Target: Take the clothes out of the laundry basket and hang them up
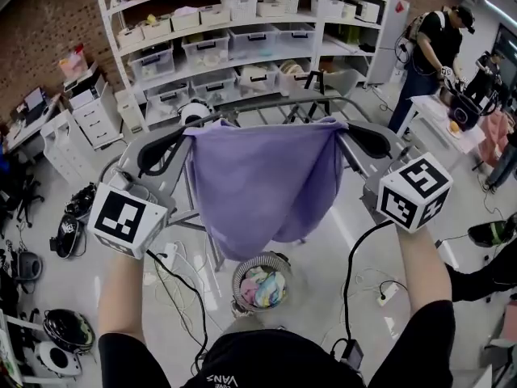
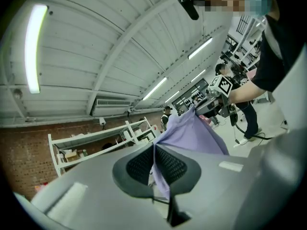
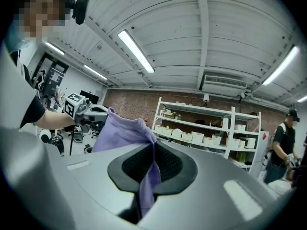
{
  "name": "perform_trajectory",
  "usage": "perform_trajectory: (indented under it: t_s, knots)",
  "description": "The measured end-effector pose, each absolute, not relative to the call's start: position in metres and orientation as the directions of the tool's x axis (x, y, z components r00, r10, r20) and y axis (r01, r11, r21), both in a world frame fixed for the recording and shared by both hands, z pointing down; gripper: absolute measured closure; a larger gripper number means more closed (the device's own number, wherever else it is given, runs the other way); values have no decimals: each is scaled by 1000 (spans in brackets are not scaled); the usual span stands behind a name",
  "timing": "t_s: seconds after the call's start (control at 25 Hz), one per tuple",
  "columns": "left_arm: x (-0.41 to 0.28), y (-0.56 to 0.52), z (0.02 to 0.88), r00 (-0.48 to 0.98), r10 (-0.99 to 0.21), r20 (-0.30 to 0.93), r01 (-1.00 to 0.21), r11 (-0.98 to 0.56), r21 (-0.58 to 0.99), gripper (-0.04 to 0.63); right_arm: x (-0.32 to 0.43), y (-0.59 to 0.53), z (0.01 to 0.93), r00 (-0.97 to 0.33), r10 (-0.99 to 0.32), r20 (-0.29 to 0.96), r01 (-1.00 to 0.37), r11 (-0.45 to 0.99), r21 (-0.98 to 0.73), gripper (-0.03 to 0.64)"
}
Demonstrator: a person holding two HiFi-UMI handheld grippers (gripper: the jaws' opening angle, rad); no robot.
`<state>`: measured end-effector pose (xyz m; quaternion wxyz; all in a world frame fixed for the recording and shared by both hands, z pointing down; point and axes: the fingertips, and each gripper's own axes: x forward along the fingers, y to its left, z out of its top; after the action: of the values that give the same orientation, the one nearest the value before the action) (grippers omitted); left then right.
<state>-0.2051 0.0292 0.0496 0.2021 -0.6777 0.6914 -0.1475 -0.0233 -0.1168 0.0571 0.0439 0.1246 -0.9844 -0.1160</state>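
Purple garment point(image 1: 262, 180) hangs stretched between both tools. Left gripper point(image 1: 190, 132) is clamped shut on one top corner, right gripper point(image 1: 342, 128) on the other.

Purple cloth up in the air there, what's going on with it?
A person holds the purple cloth spread out in the air, left tongs shut on one top corner and right tongs shut on the other. It is not hung yet. The laundry basket below it has more clothes in it.
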Motion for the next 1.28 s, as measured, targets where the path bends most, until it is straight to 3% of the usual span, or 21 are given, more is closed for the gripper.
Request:
perform_trajectory:
  t_s: [0.32,0.84,1.0,1.28]
  knots:
    - [-285,34,-24,-78,-987,-143,-803,147,-577,583,-128,-139,-14,-972,-231,39,-207,923,325,595]
    - [-462,55,-84,-329,-921,-207,-724,387,-571,583,-363,-160,-75,-991,-131,-28,-132,920,370,595]
    - [-480,56,-89,-362,-903,-231,-718,428,-549,584,-415,-171,-80,-992,-122,-32,-126,922,367,595]
    - [-466,59,-75,-463,-853,-239,-664,513,-544,584,-489,-173,-63,-999,32,-9,26,927,374,594]
